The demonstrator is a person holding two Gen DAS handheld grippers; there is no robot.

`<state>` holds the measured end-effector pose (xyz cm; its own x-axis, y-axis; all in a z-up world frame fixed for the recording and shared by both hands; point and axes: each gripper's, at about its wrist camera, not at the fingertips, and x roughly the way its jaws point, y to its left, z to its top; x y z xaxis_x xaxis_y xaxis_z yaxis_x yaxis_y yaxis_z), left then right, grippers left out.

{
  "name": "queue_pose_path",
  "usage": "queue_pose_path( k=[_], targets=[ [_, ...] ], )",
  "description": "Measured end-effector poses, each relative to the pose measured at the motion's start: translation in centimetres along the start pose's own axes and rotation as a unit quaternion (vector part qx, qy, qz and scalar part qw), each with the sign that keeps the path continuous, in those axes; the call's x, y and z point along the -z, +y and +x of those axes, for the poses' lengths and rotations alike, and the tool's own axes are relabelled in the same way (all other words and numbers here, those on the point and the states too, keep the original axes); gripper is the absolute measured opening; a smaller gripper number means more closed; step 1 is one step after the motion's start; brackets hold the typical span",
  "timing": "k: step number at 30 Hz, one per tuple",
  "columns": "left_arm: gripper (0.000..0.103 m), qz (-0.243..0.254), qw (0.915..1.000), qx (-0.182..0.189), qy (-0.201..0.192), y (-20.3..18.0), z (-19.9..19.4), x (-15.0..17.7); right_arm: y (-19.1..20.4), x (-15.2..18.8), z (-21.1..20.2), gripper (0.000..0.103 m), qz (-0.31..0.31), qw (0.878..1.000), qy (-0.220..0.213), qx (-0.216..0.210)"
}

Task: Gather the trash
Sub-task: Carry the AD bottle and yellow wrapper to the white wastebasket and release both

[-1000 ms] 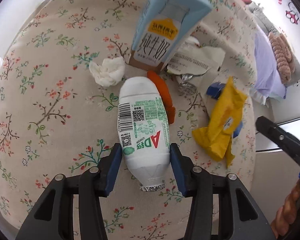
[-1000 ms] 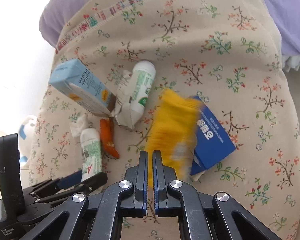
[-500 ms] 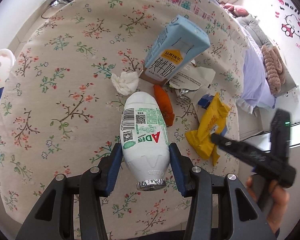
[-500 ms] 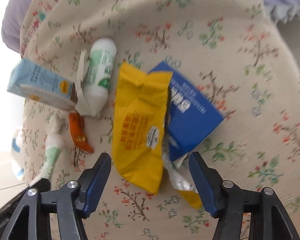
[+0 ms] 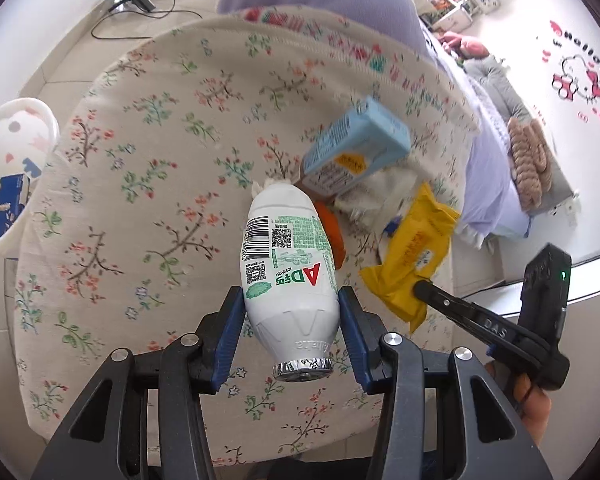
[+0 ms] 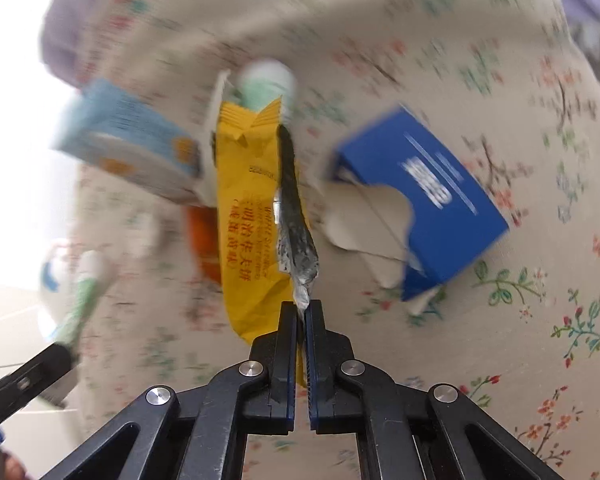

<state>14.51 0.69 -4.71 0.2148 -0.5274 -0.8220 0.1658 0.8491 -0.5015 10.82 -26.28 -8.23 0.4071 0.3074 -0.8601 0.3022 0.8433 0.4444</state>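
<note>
Left claw (image 5: 292, 330) squeezes white drink bottle (image 5: 288, 276). Right claw (image 6: 302, 312) pinches yellow snack wrapper (image 6: 252, 232) by thin edge. Slippery wrapper could slide out, drop back onto bed.

Your floral-covered bed (image 5: 148, 184) carried a light-blue milk carton (image 5: 356, 152), an orange wrapper (image 5: 332, 228) and a torn blue box (image 6: 432, 196).

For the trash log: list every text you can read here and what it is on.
"AD": white bottle in the left gripper.
"DAS": right gripper arm.
"hello": pink wall sticker.
Yellow wrapper, blue box, light blue carton: print too blurred or small.
</note>
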Motion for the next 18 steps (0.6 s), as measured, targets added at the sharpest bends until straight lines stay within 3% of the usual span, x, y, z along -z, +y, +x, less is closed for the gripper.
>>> queue_pose_path(
  k=[6, 10, 18],
  targets=[
    [0.05, -0.022, 0.9994, 0.023, -0.016, 1.9, -2.7, -0.9, 1.2, 0.2, -3.7, 0.003, -0.01, 0.999, -0.044, -0.015],
    [0.05, -0.042, 0.9975, 0.03, -0.047, 3.8, -5.4, -1.9, 3.0, -0.5, -6.5, 0.003, -0.023, 0.994, -0.103, -0.024],
    [0.05, -0.109, 0.9879, 0.043, -0.101, 10.5, -11.7, -3.9, 8.3, -0.4, -8.3, 0.003, -0.094, 0.979, -0.166, -0.067]
  ],
)
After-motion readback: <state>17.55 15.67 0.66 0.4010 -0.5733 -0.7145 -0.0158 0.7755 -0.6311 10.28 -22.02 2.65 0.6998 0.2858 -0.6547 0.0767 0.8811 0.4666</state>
